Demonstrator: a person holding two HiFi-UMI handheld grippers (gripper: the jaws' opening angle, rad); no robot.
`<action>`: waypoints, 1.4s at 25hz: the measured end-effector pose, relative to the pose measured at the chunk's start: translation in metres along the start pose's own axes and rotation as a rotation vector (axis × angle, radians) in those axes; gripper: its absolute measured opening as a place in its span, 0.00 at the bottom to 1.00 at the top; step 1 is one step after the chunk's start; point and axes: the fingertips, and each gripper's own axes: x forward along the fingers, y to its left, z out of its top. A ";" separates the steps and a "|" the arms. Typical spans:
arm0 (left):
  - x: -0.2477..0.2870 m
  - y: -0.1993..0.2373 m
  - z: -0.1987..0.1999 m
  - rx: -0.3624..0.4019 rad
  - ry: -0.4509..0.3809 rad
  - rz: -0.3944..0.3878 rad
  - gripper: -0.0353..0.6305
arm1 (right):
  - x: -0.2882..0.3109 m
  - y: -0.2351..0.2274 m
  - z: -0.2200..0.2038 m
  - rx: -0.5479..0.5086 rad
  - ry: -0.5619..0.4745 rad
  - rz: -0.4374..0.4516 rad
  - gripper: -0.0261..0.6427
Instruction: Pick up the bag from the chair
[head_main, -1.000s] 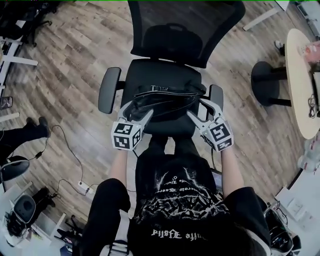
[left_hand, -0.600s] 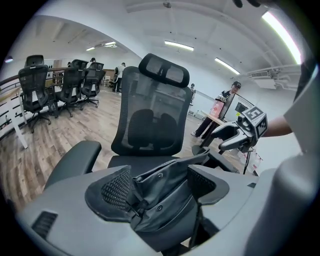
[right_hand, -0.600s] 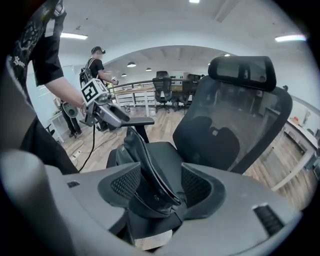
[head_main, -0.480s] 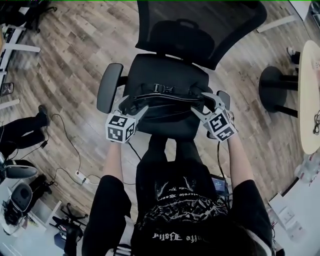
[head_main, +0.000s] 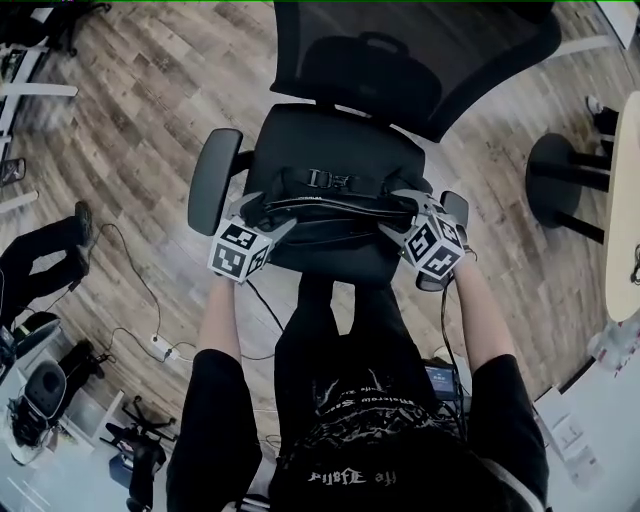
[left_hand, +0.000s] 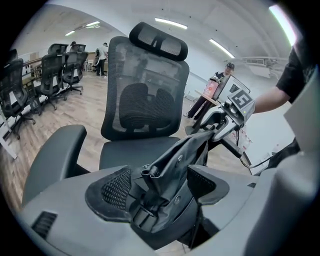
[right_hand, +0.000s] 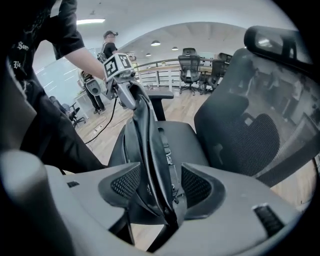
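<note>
Left tongs and right tongs, narrowly parted, each pinch one end of the limp black bag over the mesh-backed chair.

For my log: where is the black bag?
Head view, centre: black fabric bag over the black chair seat, between left gripper and right gripper, both gripping it.

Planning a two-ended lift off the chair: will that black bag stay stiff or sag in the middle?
Probably floppy: the bag folds and creases where the left gripper pinches its end, so the middle may sag. Likely light: it looks thin and flat in the right gripper. Its strap may dangle.
</note>
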 end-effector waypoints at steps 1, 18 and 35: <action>0.004 0.001 0.000 0.009 0.006 -0.004 0.59 | 0.004 0.000 -0.001 -0.001 0.008 0.009 0.44; 0.053 -0.010 -0.019 -0.092 0.121 -0.122 0.33 | 0.042 0.000 -0.020 0.073 0.075 0.086 0.28; 0.033 -0.030 -0.030 -0.182 0.113 -0.094 0.18 | 0.026 0.028 -0.025 0.333 0.093 -0.046 0.14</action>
